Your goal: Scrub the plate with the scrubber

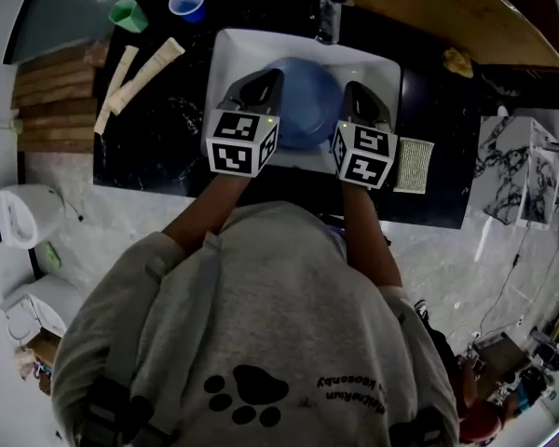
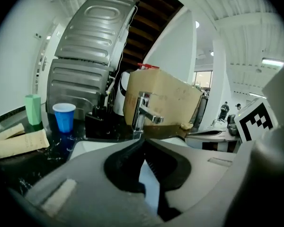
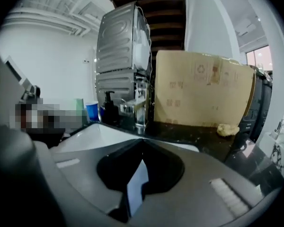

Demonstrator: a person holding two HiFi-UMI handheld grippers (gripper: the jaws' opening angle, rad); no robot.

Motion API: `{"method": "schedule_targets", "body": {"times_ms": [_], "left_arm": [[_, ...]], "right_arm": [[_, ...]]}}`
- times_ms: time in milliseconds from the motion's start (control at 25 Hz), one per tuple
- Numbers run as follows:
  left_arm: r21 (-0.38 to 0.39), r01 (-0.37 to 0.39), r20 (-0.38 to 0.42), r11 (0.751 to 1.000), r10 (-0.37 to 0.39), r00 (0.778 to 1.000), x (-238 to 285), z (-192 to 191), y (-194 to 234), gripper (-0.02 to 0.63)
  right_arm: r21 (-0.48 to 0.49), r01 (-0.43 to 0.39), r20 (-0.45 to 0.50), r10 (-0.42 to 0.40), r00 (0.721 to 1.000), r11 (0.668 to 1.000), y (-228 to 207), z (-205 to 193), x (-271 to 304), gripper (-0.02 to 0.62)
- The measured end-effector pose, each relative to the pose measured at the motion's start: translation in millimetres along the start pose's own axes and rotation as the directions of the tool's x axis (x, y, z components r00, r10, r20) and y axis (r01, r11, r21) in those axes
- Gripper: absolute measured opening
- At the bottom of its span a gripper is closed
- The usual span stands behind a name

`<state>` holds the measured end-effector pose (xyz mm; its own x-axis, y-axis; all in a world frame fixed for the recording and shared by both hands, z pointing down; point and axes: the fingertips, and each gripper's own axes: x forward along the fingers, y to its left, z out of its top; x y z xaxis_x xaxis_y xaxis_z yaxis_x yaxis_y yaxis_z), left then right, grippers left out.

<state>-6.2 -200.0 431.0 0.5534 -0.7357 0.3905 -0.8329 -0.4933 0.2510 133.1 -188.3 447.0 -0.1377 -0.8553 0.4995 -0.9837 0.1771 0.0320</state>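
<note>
A blue plate (image 1: 307, 101) lies in the white sink (image 1: 231, 52). The scrubber (image 1: 413, 165), a pale green-yellow pad, rests on the dark counter just right of the sink. My left gripper (image 1: 271, 75) hovers over the plate's left edge and my right gripper (image 1: 355, 89) over its right edge. In the left gripper view the left gripper (image 2: 143, 142) has its jaws together with nothing between them. The right gripper (image 3: 142, 144) looks the same in its own view. Both point towards the faucet (image 2: 144, 110), above the sink.
Faucet (image 1: 328, 15) at the sink's back. Blue cup (image 1: 186, 5), green cup (image 1: 129, 14) and two cream rolls (image 1: 145, 73) lie on the counter to the left. A cardboard box (image 1: 452, 12) and a yellow lump (image 1: 458, 60) sit back right. The metal appliance (image 2: 92, 46) stands behind.
</note>
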Motion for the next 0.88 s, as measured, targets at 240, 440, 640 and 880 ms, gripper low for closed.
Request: {"method": "schedule_targets", "body": {"times_ms": [240, 440, 640, 880], "left_arm": [[0.058, -0.003, 0.148, 0.998, -0.006, 0.989, -35.1, 45.7, -19.4, 0.005], [0.104, -0.005, 0.262, 0.995, -0.023, 0.965, -59.7, 83.3, -39.8, 0.005], [0.172, -0.018, 0.38, 0.985, -0.049, 0.924, -85.4, 119.6, -60.8, 0.005], [0.21, -0.026, 0.475, 0.977, -0.079, 0.876, -112.5, 145.9, -80.8, 0.005]], "right_arm": [[-0.014, -0.015, 0.217, 0.017, 0.976, 1.0, 9.3, 65.3, -48.5, 0.0], [-0.037, -0.017, 0.355, 0.029, 0.934, 0.999, 15.3, 107.0, -87.9, 0.0], [-0.067, 0.002, 0.469, 0.03, 0.883, 0.998, 17.5, 135.7, -122.8, 0.0], [-0.083, 0.025, 0.601, 0.03, 0.799, 0.996, 22.1, 163.1, -168.5, 0.0]]}}
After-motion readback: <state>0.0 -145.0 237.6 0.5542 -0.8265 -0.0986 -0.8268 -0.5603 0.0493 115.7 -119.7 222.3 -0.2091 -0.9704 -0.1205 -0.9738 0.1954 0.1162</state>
